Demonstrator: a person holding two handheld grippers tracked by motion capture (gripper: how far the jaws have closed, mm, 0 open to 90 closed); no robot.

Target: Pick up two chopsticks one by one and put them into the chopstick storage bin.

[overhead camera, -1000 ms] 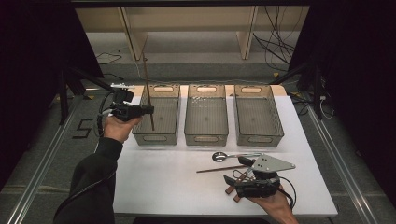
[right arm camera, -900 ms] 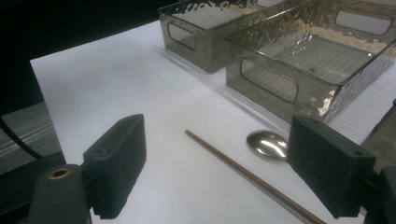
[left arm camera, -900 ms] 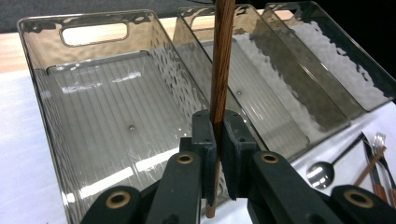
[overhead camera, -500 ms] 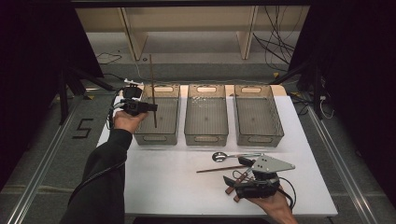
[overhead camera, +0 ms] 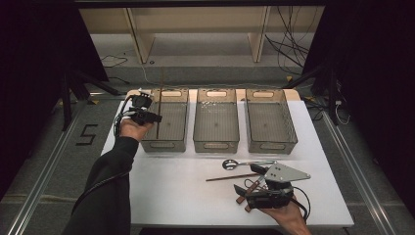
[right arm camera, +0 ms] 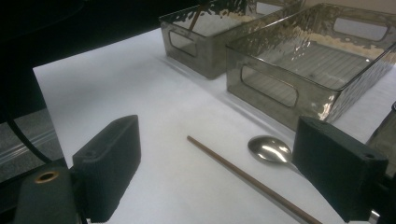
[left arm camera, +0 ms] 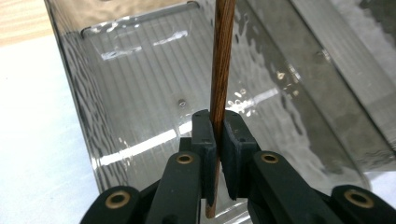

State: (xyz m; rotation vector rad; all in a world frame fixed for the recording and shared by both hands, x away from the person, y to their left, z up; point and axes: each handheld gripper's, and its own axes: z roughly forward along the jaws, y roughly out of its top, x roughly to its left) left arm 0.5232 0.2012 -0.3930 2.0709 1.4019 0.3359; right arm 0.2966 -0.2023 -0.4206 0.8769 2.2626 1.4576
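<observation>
Vertically, a slim wooden chopstick (left arm camera: 220,70) over a ribbed, translucent grey bin (left arm camera: 140,93).

Dim work bay, white table (overhead camera: 186,196) lit from above, dark all round.

Black curtains (overhead camera: 39,44) L & R, also across the top edge. Grey speckled floor (overhead camera: 58,161) w/ metal rails (overhead camera: 46,166) running along both sides of table; a black "5" (overhead camera: 84,134) marked on floor at L. Behind table: pale wooden frame w/ two upright legs (overhead camera: 137,34), loose black cables (overhead camera: 288,46) on floor at back R, black stand legs (overhead camera: 78,81) at L.
</observation>
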